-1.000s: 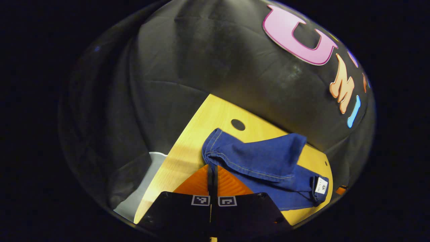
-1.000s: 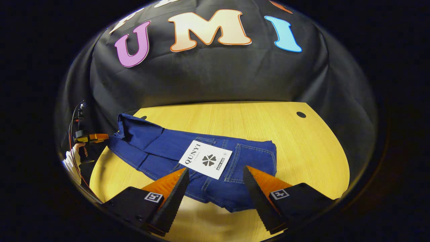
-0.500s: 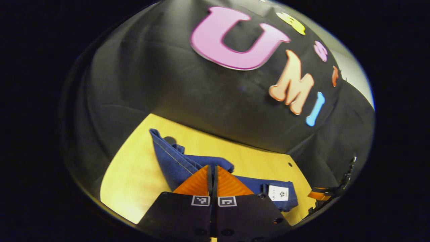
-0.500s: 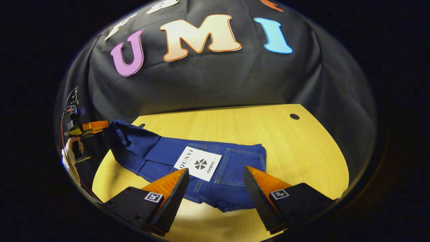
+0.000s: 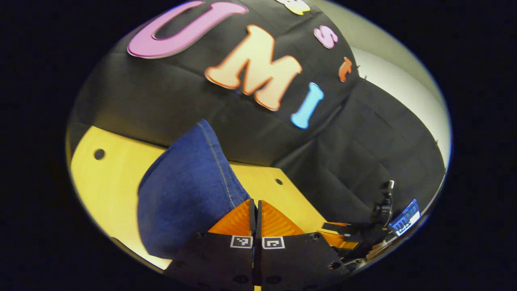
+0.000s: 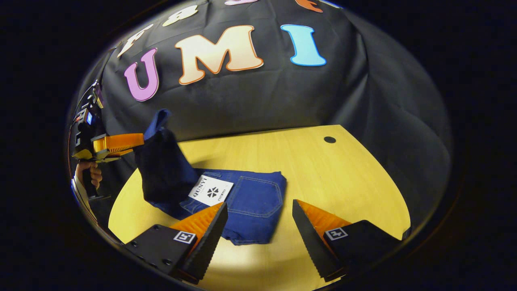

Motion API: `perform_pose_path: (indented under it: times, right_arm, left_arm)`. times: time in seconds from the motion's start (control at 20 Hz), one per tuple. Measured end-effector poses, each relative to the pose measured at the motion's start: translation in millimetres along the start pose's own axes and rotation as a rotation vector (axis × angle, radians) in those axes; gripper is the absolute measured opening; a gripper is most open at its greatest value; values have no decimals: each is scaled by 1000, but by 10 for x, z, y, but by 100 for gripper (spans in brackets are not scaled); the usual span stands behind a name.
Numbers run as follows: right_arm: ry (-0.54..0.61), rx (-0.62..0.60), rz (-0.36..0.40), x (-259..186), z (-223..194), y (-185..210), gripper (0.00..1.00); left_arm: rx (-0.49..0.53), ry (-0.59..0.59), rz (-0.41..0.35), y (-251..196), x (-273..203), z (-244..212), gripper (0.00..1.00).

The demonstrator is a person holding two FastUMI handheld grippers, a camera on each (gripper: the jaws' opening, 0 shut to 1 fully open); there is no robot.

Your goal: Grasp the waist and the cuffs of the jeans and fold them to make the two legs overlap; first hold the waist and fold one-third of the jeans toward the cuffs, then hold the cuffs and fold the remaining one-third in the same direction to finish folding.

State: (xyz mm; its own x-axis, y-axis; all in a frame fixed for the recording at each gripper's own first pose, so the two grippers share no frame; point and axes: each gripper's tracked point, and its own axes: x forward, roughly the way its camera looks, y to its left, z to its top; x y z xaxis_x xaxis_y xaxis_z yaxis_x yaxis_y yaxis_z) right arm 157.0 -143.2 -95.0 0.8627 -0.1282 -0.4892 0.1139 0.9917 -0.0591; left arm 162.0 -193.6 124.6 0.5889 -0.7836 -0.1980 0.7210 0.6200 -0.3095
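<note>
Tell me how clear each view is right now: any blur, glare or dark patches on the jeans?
Left gripper view: the jeans look soft and slightly smeared, close to the lens, and the wall is blurred too. Right gripper view: sharp; the lifted leg end beside the left gripper is in deep shadow, and a bright glare patch sits on the table at the near edge.

Light wood table (image 6: 323, 169) with rounded corners, small dark holes near the back corners; one hole (image 6: 330, 140) sits back right. Folded jeans (image 6: 250, 202) lie on the left half, toward the front edge, white label (image 6: 210, 190) up. Their left end is lifted off the surface. Right half bare wood.
</note>
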Motion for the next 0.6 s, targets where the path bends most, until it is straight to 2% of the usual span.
perform_pose_path:
  times: [0.05, 0.15, 0.3, 0.45, 0.6]
  right_arm:
    - [4, 10, -6, -36, 3, -74, 100]
    - [2, 36, -5, -61, 27, -165, 100]
    - [0, 41, -13, -143, -39, -319, 100]
    - [-8, 44, 3, -235, -53, -347, 100]
    - [-18, 60, 16, -306, -60, -365, 100]
  left_arm:
    - [-3, 33, -23, -209, 192, -193, 0]
    - [3, 103, -77, -521, 483, -641, 0]
    - [94, 210, -47, -633, 794, -1291, 0]
    - [135, 285, -55, -760, 903, -1572, 0]
    - [135, 268, -44, -778, 918, -1531, 0]
